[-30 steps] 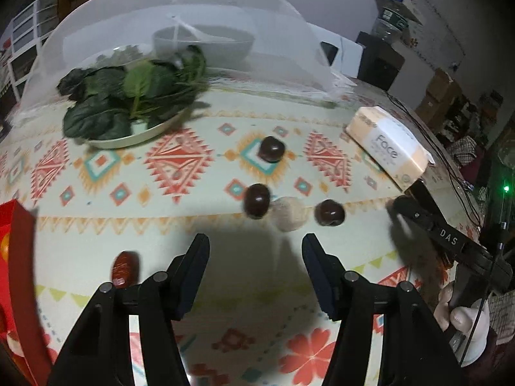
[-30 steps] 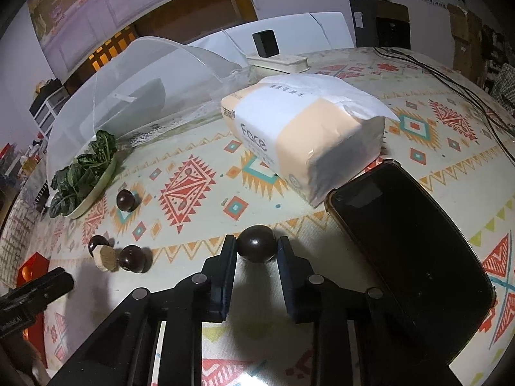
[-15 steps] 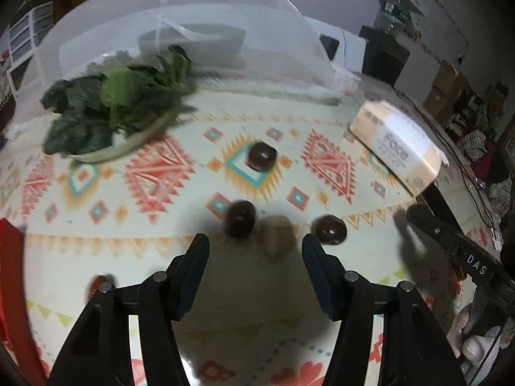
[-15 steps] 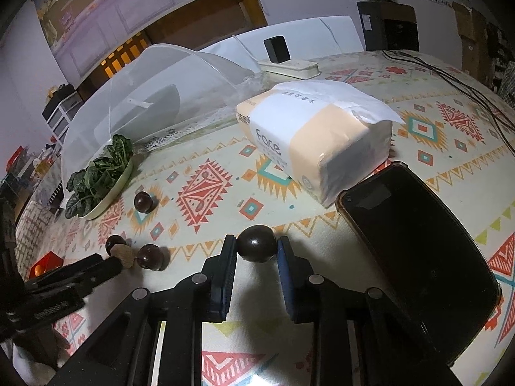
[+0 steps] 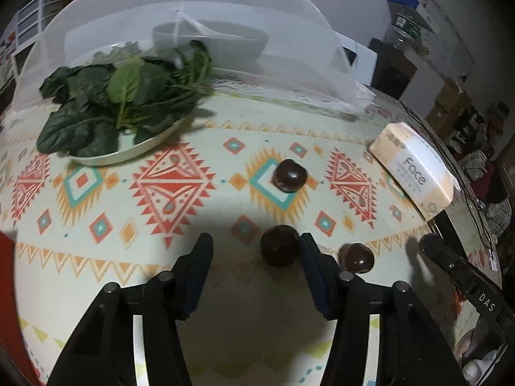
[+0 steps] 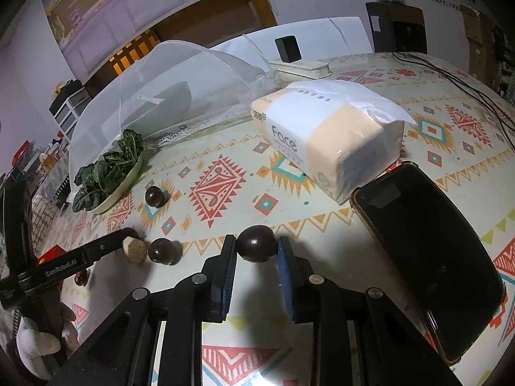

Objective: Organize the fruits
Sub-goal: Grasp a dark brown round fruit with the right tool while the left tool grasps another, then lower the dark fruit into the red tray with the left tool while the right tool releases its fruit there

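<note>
On the patterned counter [image 5: 193, 122], dark round fruits lie scattered. One fruit [image 5: 279, 250] sits between the left tool's [image 5: 256, 268] fingers, close against the right-hand pad and well off the left-hand one; whether it touches that pad is hard to tell. Jaws stand partly open and have just been closing, with the fruit inside the gap but no clamp on it yet. Likely step: centring and pinching this fruit for pickup. Off-centre placement could nudge it sideways when the jaws close. A second fruit [image 5: 356, 258] lies just outside the same finger on the right, a third [image 5: 289, 175] further up the cloth, apart from both.

Right tool [image 6: 256, 251] is clamped on another dark fruit [image 6: 257, 243], pads pressing both sides, fruit at the fingertips, apparently at or just above the cloth. Probably held ready to carry to wherever the fruits get grouped; no destination is clear.

From the right wrist view, a tan cork-like lump [image 6: 136, 250] sits by the left tool's finger, beside a fruit. Further out: plate of greens [image 5: 122, 119] against a mesh food cover [image 5: 193, 32], tissue pack [image 6: 325, 138], dark phone [image 6: 428, 251] near the right tool.
</note>
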`<state>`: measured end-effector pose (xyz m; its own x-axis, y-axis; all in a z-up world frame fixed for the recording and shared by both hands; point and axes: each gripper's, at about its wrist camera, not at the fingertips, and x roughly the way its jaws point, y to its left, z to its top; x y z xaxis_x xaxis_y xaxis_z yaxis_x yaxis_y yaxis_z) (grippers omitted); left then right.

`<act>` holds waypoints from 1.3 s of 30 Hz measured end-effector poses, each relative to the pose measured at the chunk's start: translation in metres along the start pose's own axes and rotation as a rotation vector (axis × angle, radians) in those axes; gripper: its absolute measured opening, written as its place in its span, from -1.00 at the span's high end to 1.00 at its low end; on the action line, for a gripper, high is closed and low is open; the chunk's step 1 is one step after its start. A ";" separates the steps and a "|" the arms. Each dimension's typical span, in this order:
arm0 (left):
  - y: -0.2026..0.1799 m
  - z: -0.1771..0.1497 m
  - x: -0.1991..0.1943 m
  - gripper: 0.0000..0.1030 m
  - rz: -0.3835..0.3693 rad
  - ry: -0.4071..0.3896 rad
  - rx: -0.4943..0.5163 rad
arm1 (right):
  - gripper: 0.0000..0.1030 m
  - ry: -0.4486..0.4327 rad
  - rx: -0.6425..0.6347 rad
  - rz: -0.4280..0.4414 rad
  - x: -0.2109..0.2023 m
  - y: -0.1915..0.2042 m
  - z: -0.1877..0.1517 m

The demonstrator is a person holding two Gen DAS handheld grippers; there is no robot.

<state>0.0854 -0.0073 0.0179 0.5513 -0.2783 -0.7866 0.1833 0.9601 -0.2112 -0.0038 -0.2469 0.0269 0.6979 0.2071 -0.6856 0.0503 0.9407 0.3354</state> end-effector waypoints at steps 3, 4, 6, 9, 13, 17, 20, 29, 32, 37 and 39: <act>-0.010 0.001 0.008 -0.04 -0.005 0.001 0.036 | 0.46 0.002 -0.006 0.003 0.001 0.002 -0.001; -0.012 0.001 0.009 0.00 -0.003 -0.002 0.049 | 0.46 0.002 -0.009 0.003 0.001 0.003 -0.001; -0.014 0.001 0.010 0.44 -0.039 0.000 0.051 | 0.46 0.002 -0.011 0.002 0.001 0.004 -0.001; -0.021 -0.001 0.006 0.52 -0.044 -0.014 0.071 | 0.46 0.001 -0.012 0.001 0.001 0.004 -0.001; -0.022 -0.004 -0.007 0.53 -0.033 -0.042 0.075 | 0.46 -0.008 -0.013 0.004 0.000 0.004 -0.001; -0.011 -0.010 -0.034 0.53 -0.043 -0.073 0.039 | 0.46 -0.015 -0.020 0.005 0.000 0.005 -0.002; 0.005 -0.018 -0.064 0.53 -0.052 -0.103 -0.006 | 0.46 -0.025 -0.024 0.004 -0.002 0.006 -0.003; 0.101 -0.061 -0.163 0.52 -0.018 -0.222 -0.214 | 0.47 -0.084 -0.074 -0.041 -0.011 0.021 -0.003; 0.139 -0.075 -0.194 0.52 0.031 -0.264 -0.269 | 0.47 -0.088 -0.087 -0.032 -0.020 0.038 -0.004; 0.212 -0.104 -0.239 0.52 0.126 -0.318 -0.382 | 0.46 -0.104 -0.168 0.042 -0.046 0.097 -0.007; 0.238 -0.117 -0.250 0.52 0.156 -0.328 -0.434 | 0.47 -0.105 -0.219 0.083 -0.053 0.129 -0.012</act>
<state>-0.1042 0.2940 0.0961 0.7820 -0.0597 -0.6204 -0.2340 0.8945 -0.3810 -0.0429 -0.1335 0.0993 0.7643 0.2678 -0.5866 -0.1582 0.9597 0.2321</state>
